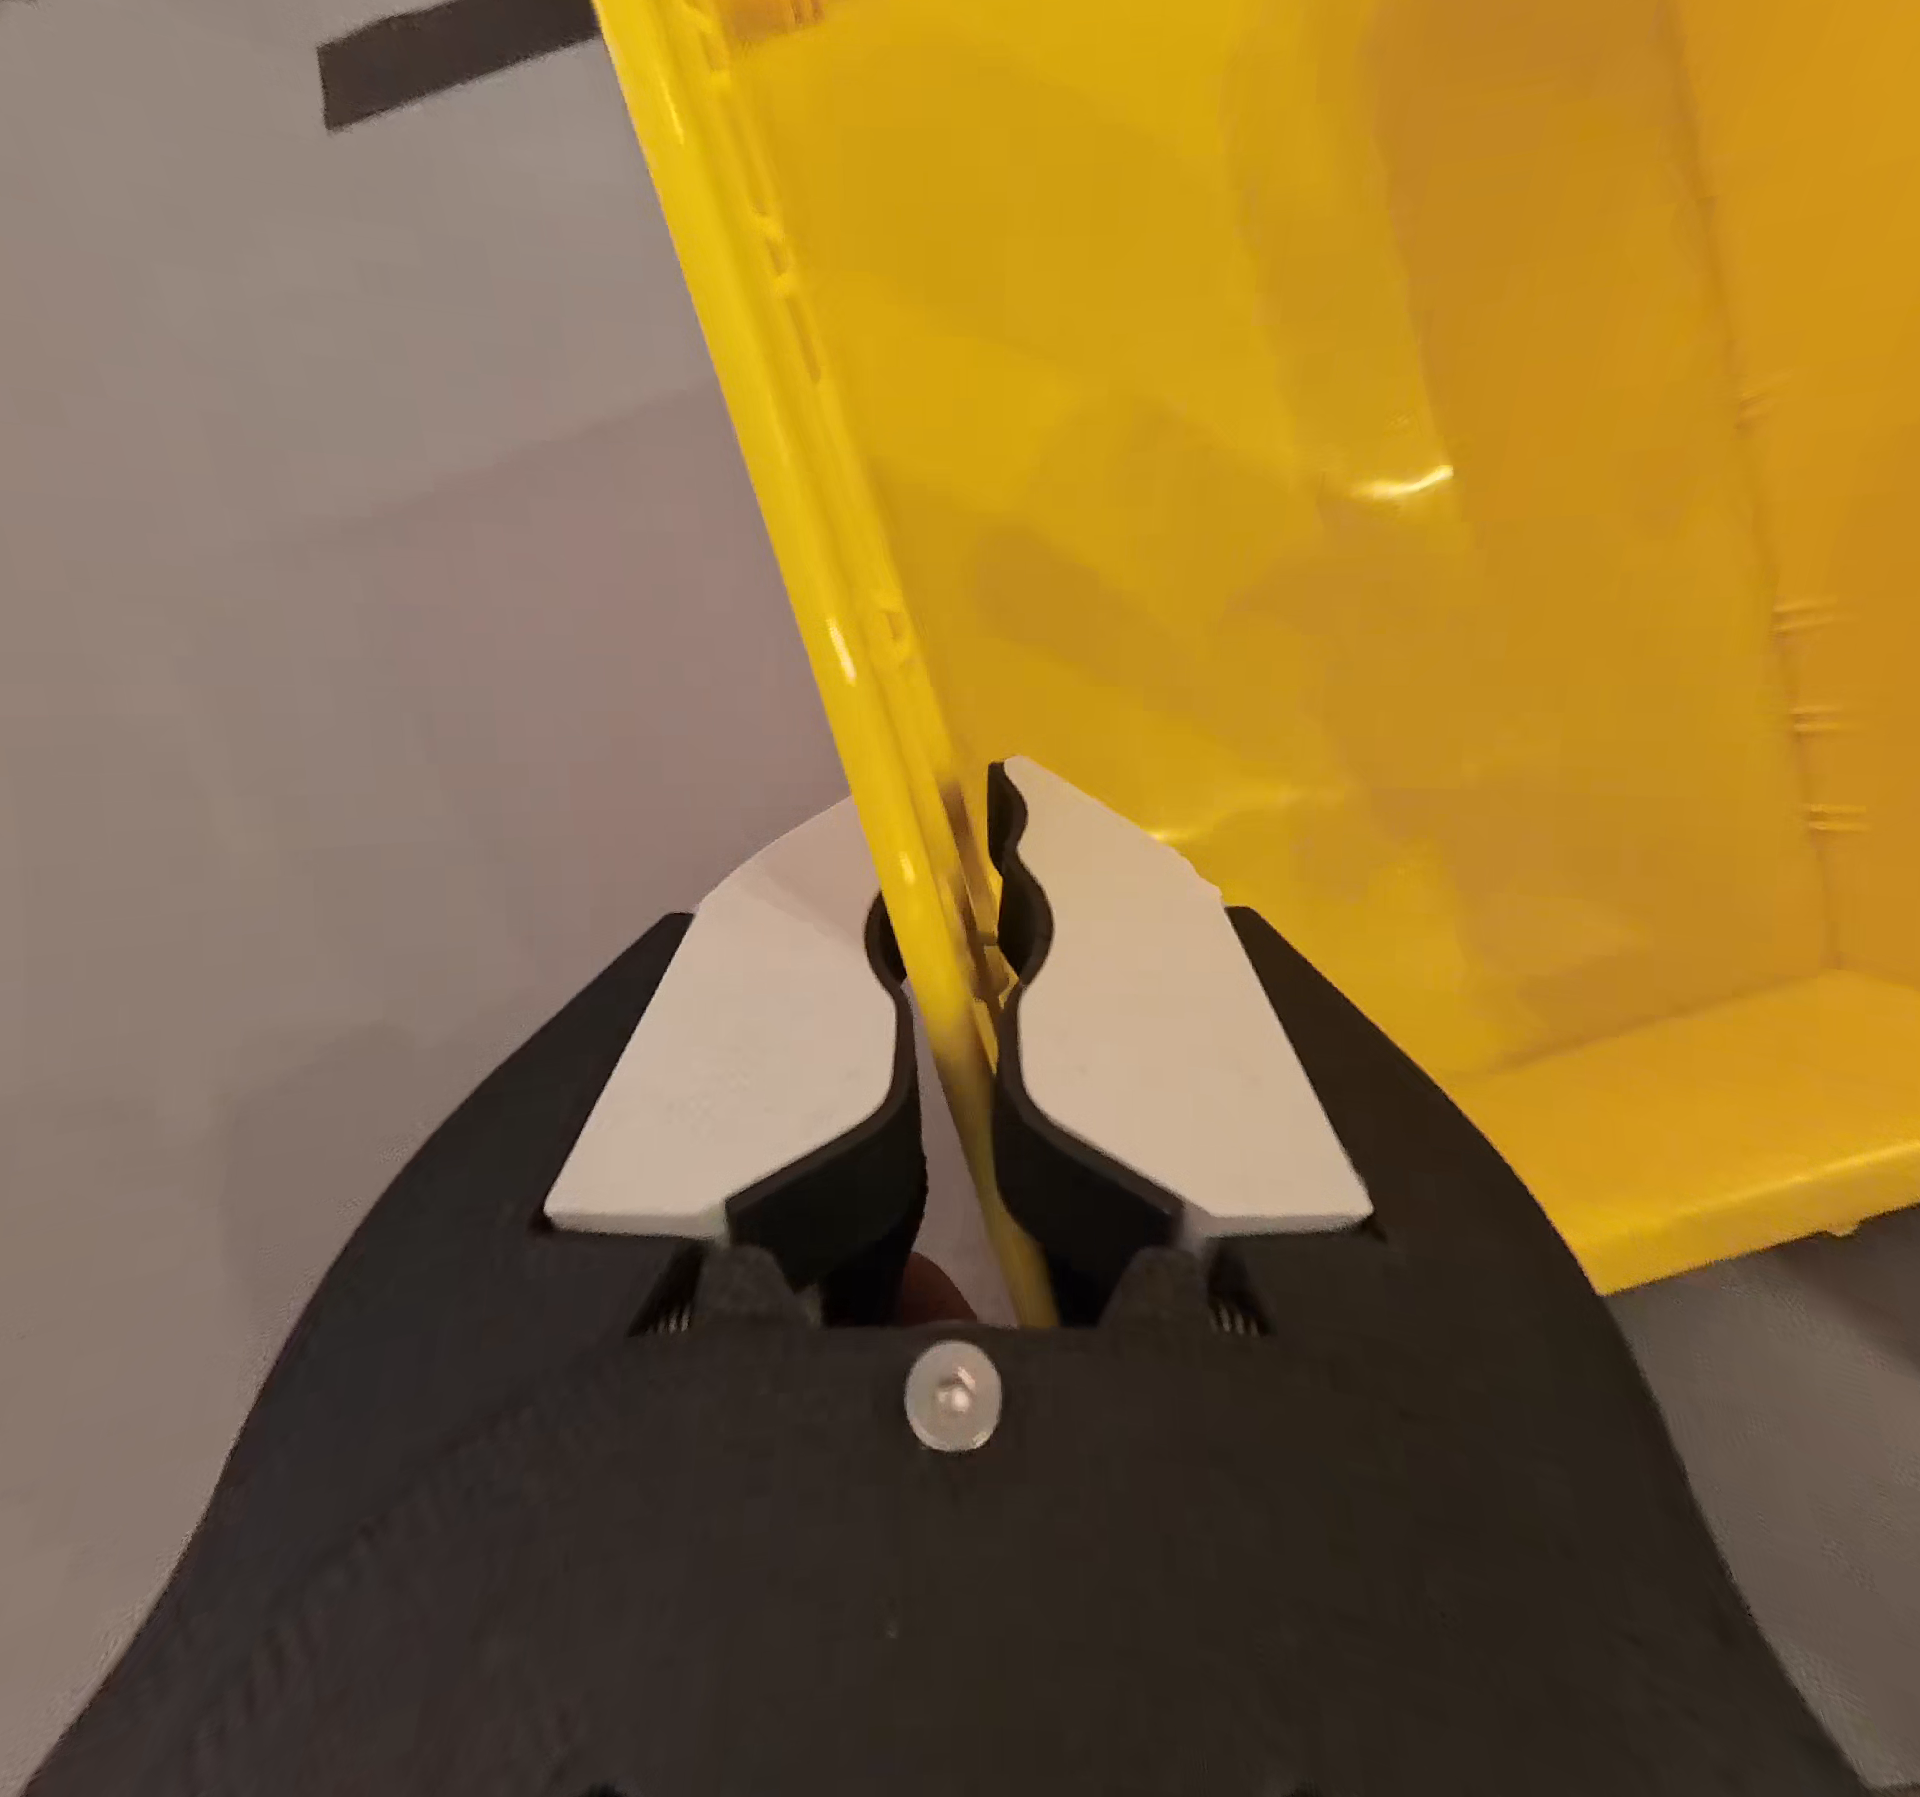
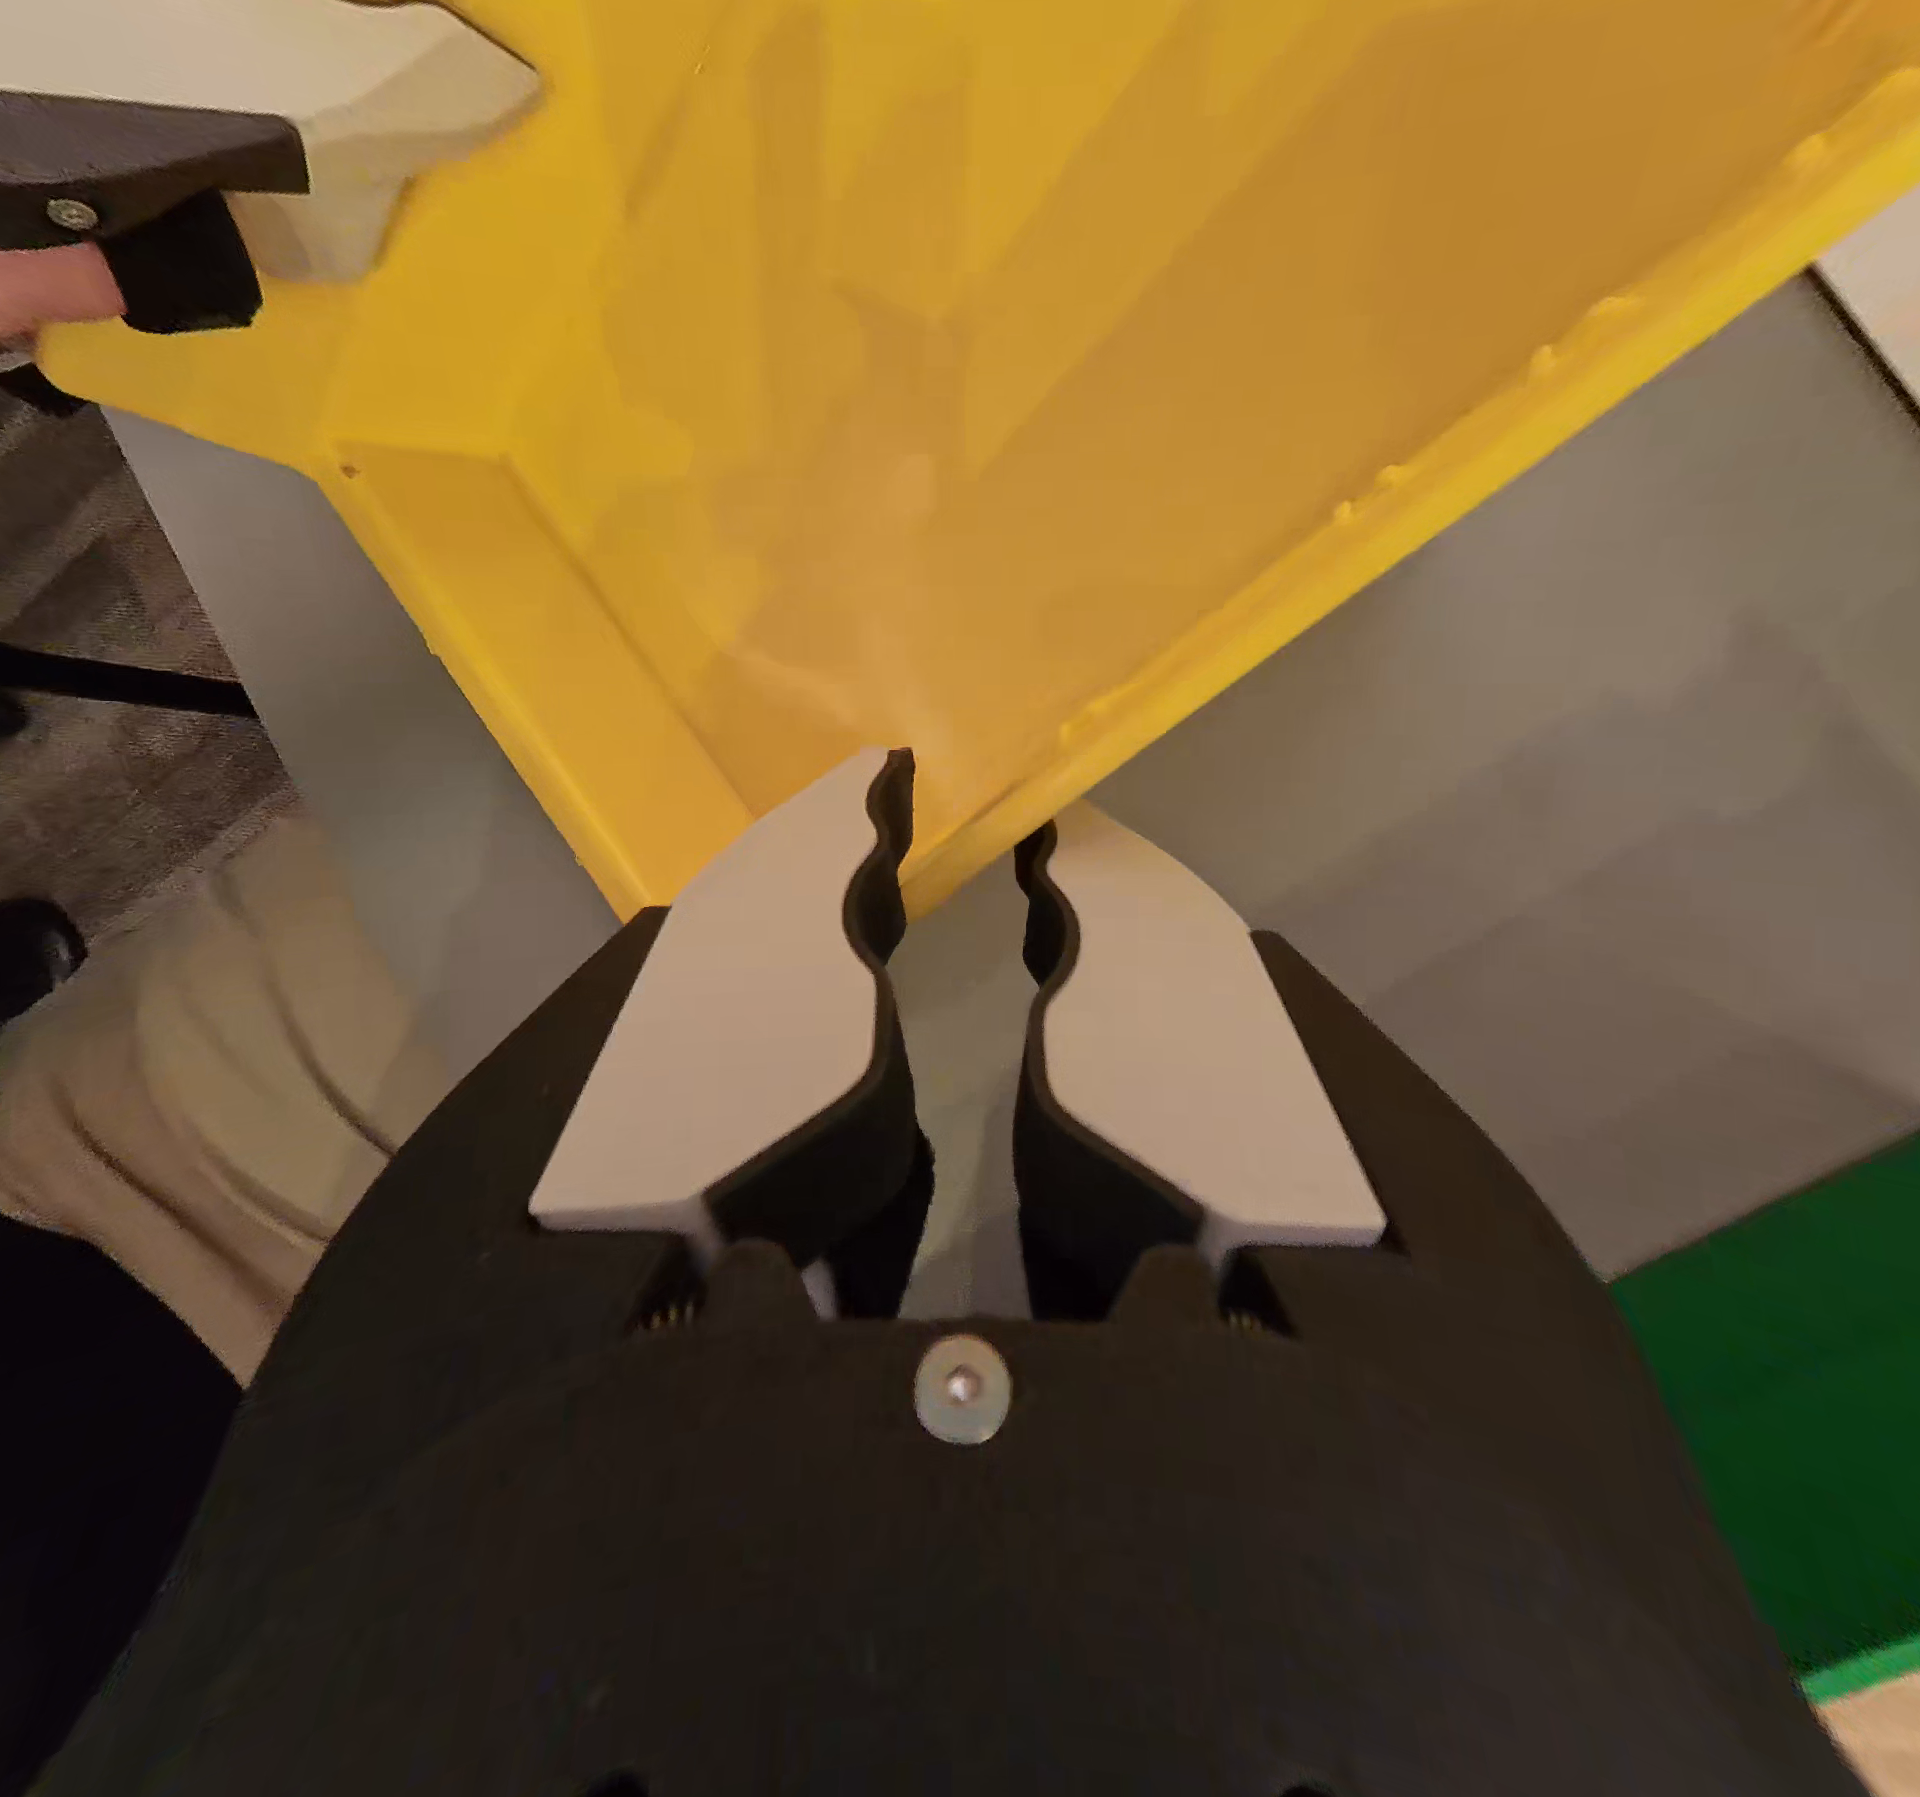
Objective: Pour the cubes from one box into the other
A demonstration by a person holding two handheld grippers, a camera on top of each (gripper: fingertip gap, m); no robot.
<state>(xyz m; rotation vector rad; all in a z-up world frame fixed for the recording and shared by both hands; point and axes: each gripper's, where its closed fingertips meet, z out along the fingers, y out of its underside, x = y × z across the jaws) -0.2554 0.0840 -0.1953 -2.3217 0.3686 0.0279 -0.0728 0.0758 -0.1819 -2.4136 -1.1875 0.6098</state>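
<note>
A yellow box [image 1: 1299, 500] is lifted and tilted, held from both sides. My left gripper [image 1: 925, 802] is shut on its side wall, one finger inside and one outside. No cubes show in the part of the inside I see. In the right wrist view the yellow box [image 2: 987, 293] fills the top, and my right gripper [image 2: 966, 802] is closed around its rim, left finger inside, right finger under the edge. One of the left gripper's fingers [image 2: 395, 85] shows on the far wall at the top left. A green box [image 2: 1766, 1435] lies low at the right, mostly hidden.
The grey table [image 1: 312, 604] lies under the box, with a strip of black tape [image 1: 457, 43] at the back. The table's left edge [image 2: 343, 708] borders carpet and a person's beige trouser leg [image 2: 208, 1072]. A person's fingertip [image 2: 52, 293] sits behind the left gripper.
</note>
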